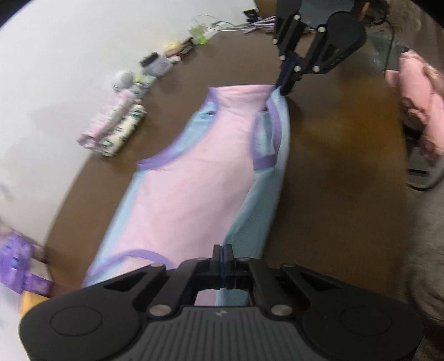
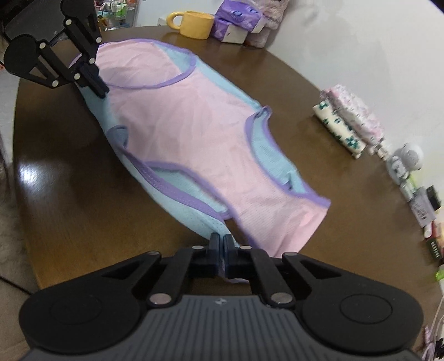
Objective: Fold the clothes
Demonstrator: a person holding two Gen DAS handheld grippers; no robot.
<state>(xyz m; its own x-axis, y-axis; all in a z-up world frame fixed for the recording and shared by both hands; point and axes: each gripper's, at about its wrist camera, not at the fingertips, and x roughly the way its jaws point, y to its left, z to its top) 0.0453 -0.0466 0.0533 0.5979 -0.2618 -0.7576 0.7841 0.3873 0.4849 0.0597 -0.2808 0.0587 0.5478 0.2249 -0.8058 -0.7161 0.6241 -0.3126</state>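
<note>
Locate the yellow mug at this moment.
The yellow mug sits at the far edge of the brown table in the right wrist view, top centre, just left of the purple tissue packs and beyond the pink and blue garment.

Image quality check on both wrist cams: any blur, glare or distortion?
Left wrist: motion blur smears the purple packet and the shirt edges; fisheye bends the table edge. Right wrist: sharper, with window glare on the table at left; items by the wall are soft.
</note>
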